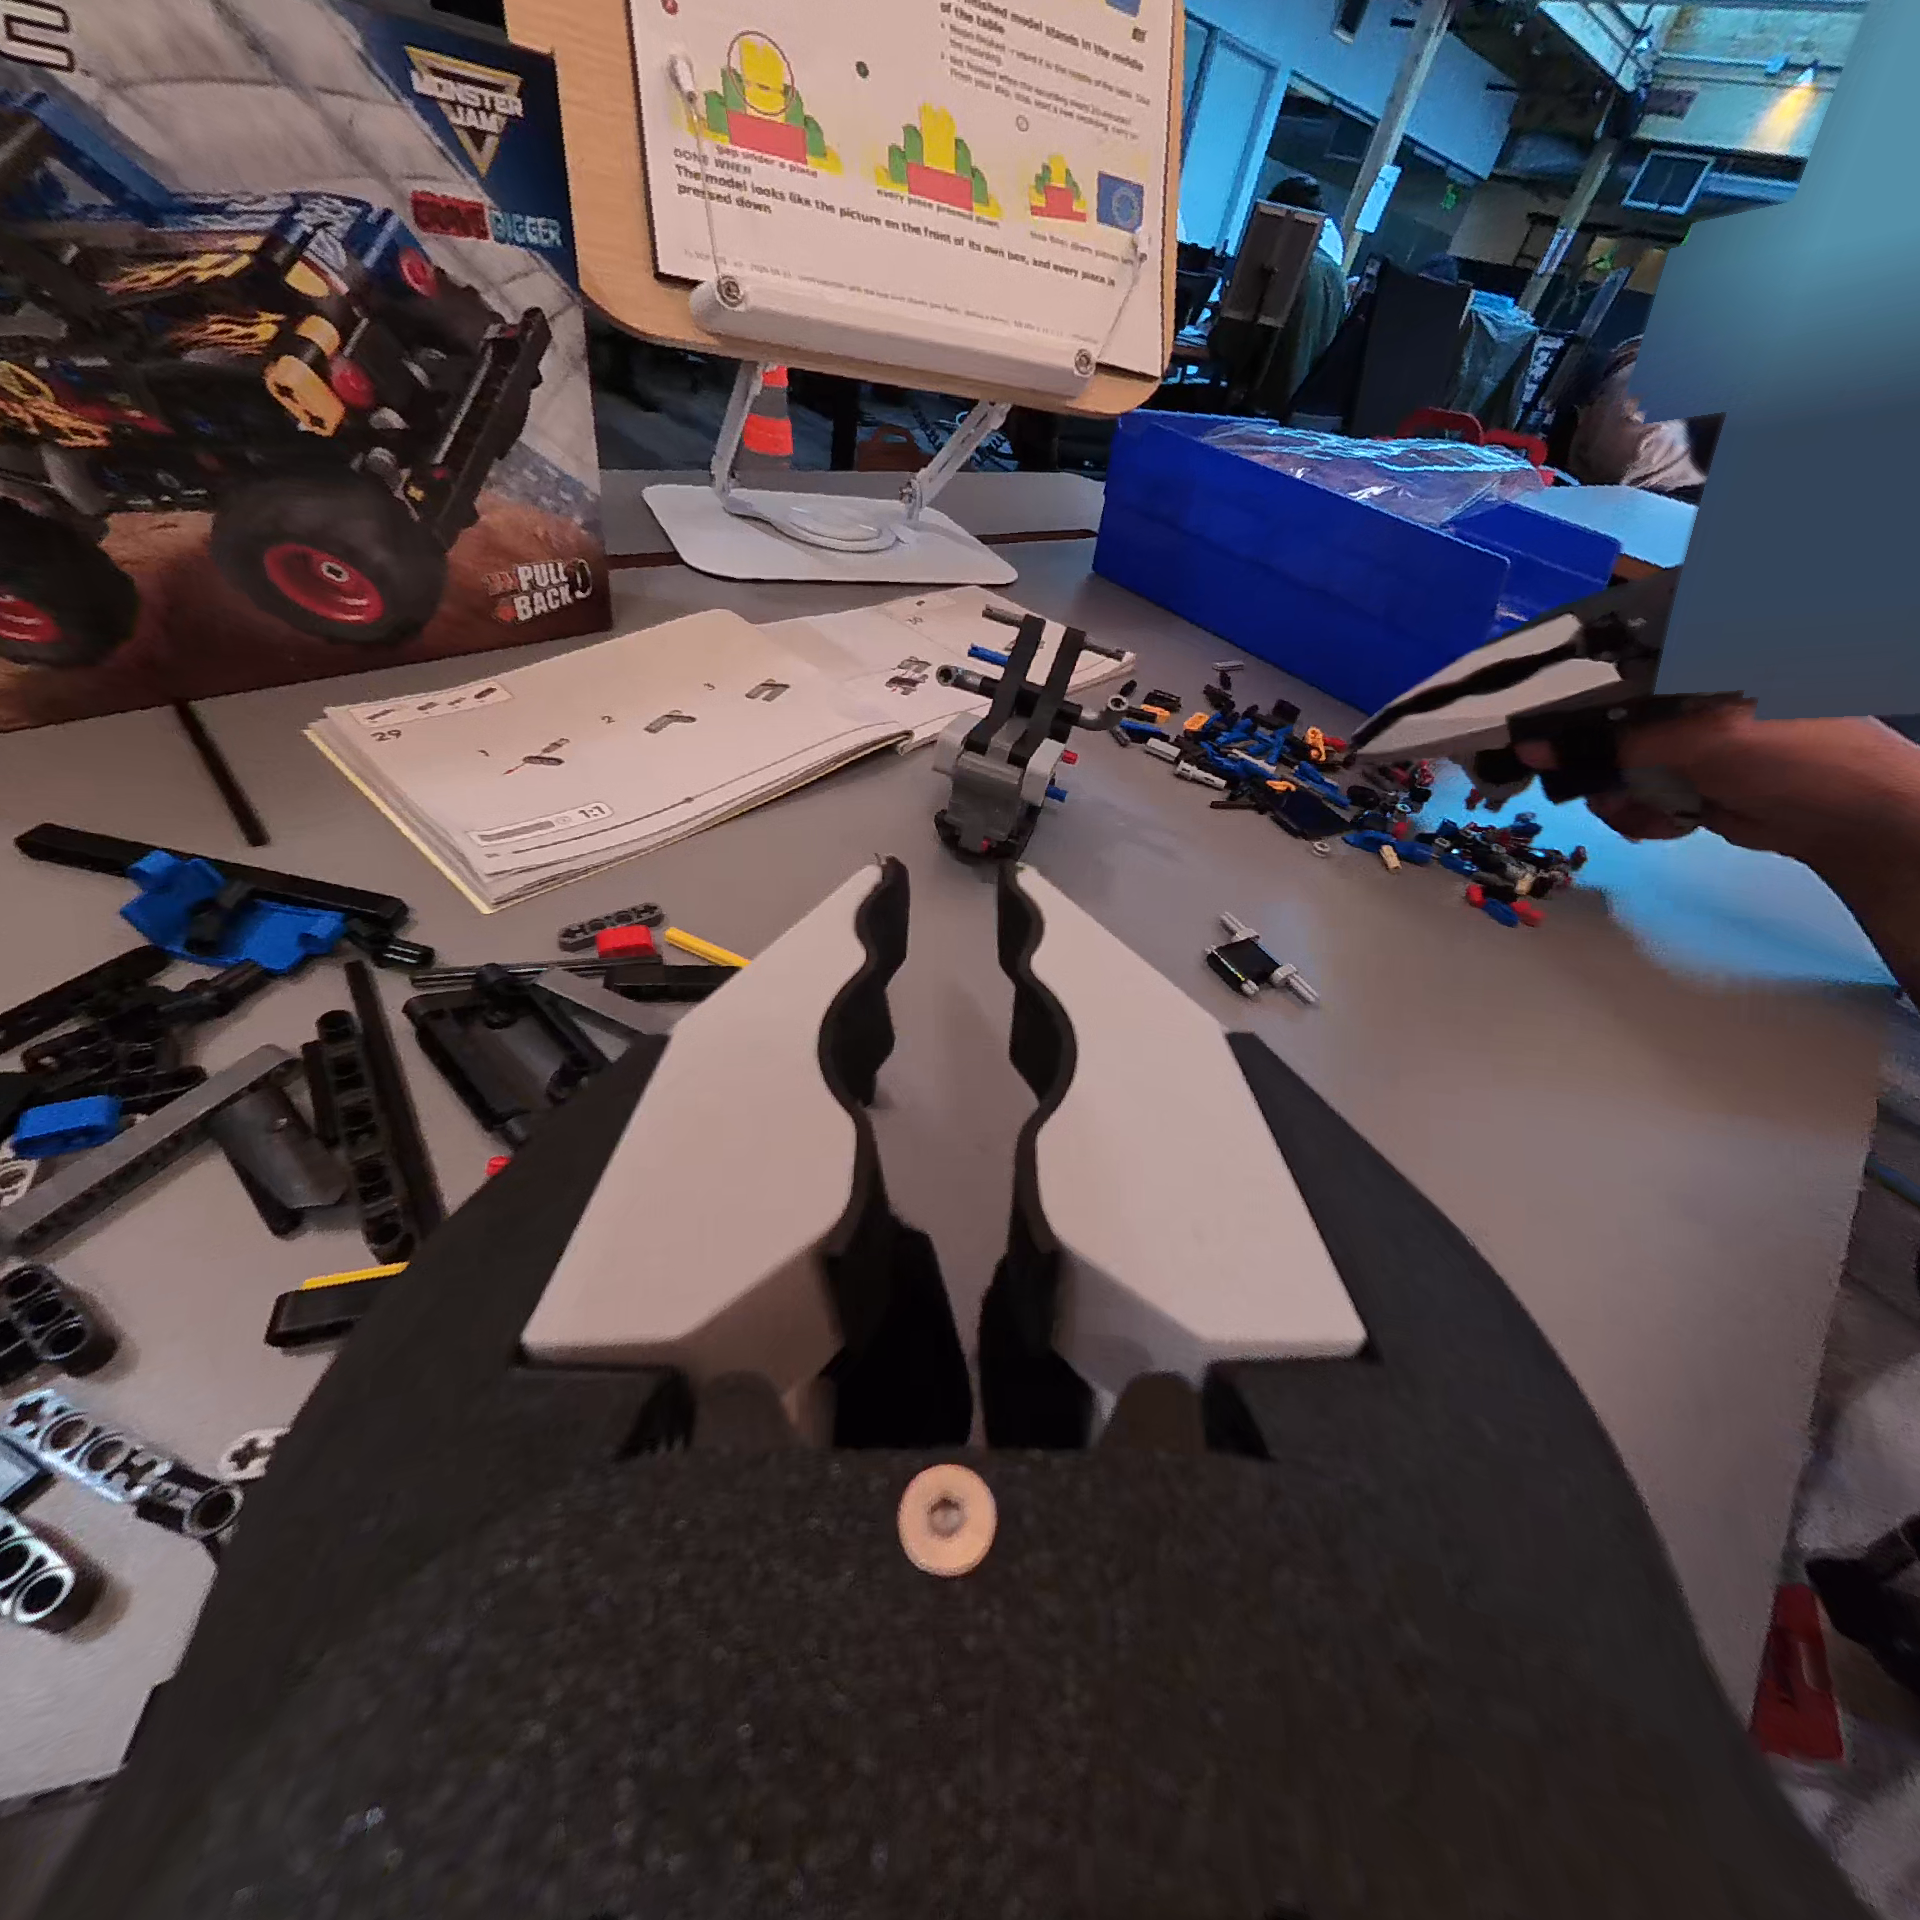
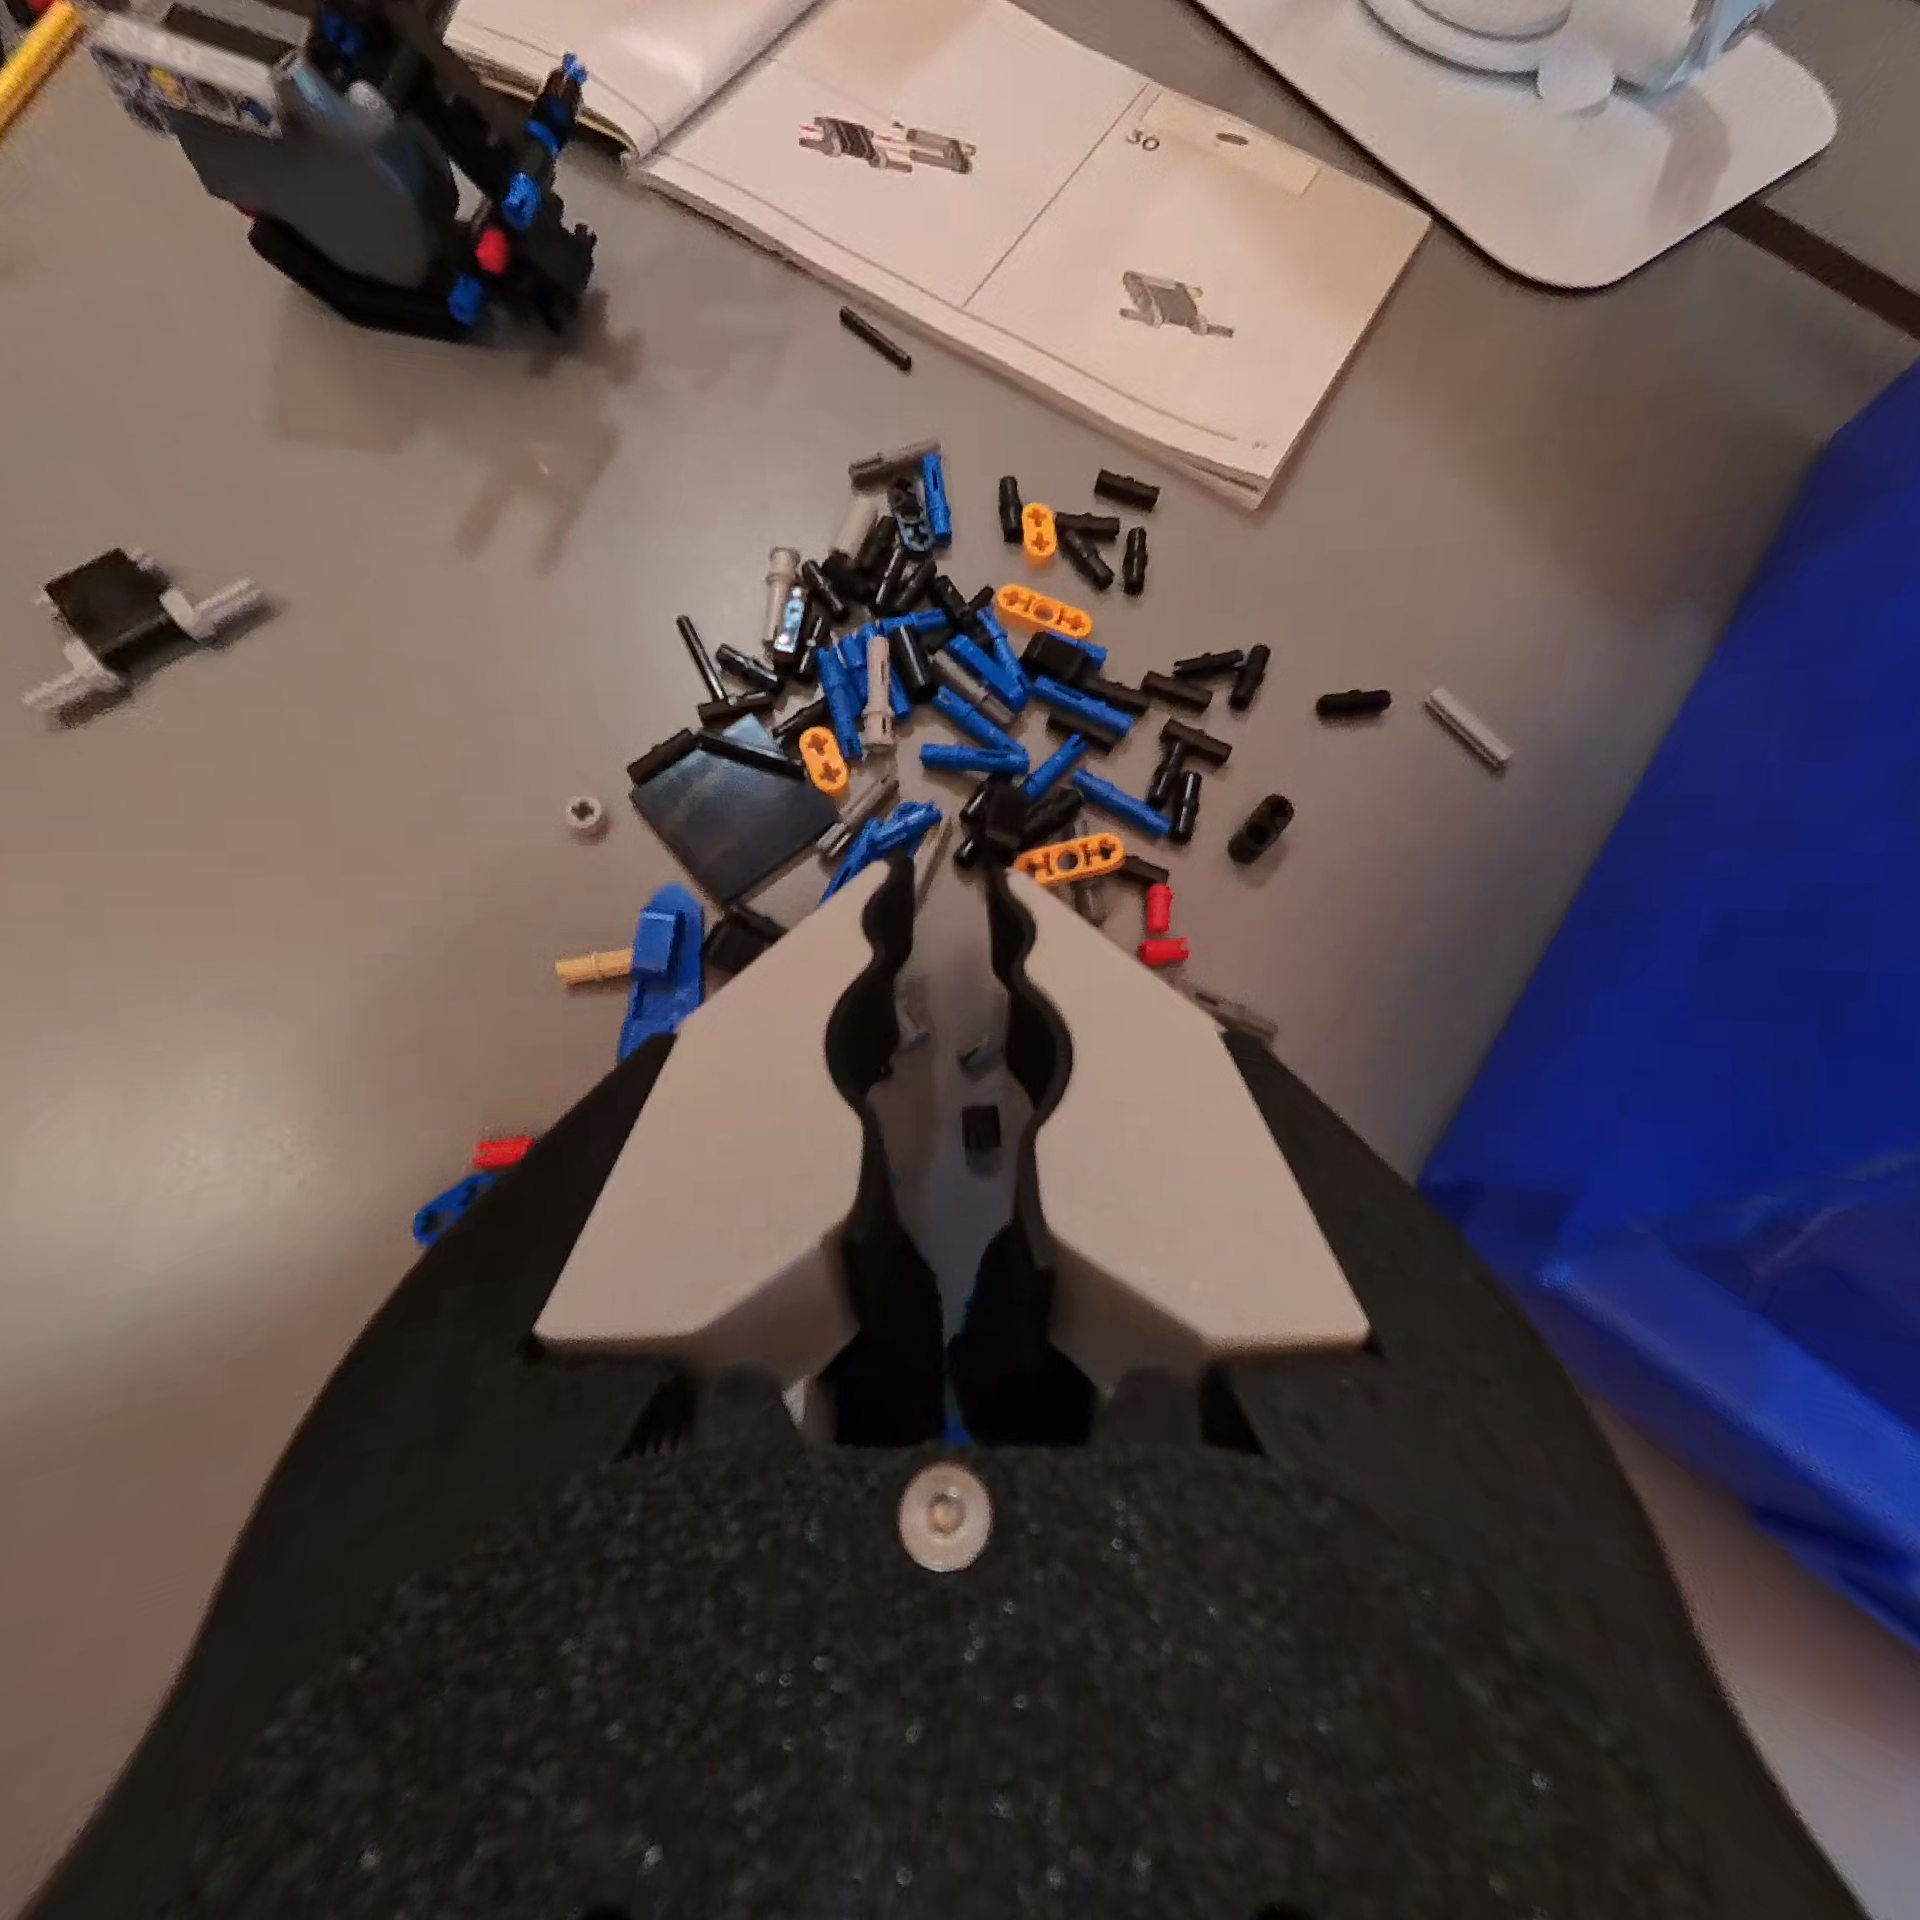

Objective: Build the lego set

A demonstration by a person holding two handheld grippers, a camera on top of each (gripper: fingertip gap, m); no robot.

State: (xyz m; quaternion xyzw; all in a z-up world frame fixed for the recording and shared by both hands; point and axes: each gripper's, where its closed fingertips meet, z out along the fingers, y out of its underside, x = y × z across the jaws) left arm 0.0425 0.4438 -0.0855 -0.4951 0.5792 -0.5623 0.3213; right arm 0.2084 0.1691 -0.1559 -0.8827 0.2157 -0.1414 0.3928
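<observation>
Near the middle of the grey worktop (image 1: 1455, 1143) my left gripper (image 1: 948, 868) hangs just short of the half-built model (image 1: 1003, 743), its fingers a narrow gap apart and holding nothing. The model stands upright, a grey block at its base with black beams rising from it, touching the near edge of the open instruction booklet (image 1: 623, 738). Toward the worktop's right edge my right gripper (image 2: 948, 883) sits low over the heap of small pieces (image 2: 966, 696), blue, black and orange pins and links, with its tips at the near fringe of the heap. Its fingers stand slightly parted too; loose bits show between them, but they lie on the worktop and I see nothing clamped. A small black part with grey pins (image 2: 130, 629) lies alone, apart from the heap. Just beside the heap, along the right edge, is a blue bin (image 2: 1714, 1039). At the left edge lie long black beams and blue parts (image 1: 223, 914). The set's box (image 1: 281, 343) stands at the far left corner, next to a stand holding a printed sheet (image 1: 894, 166)
</observation>
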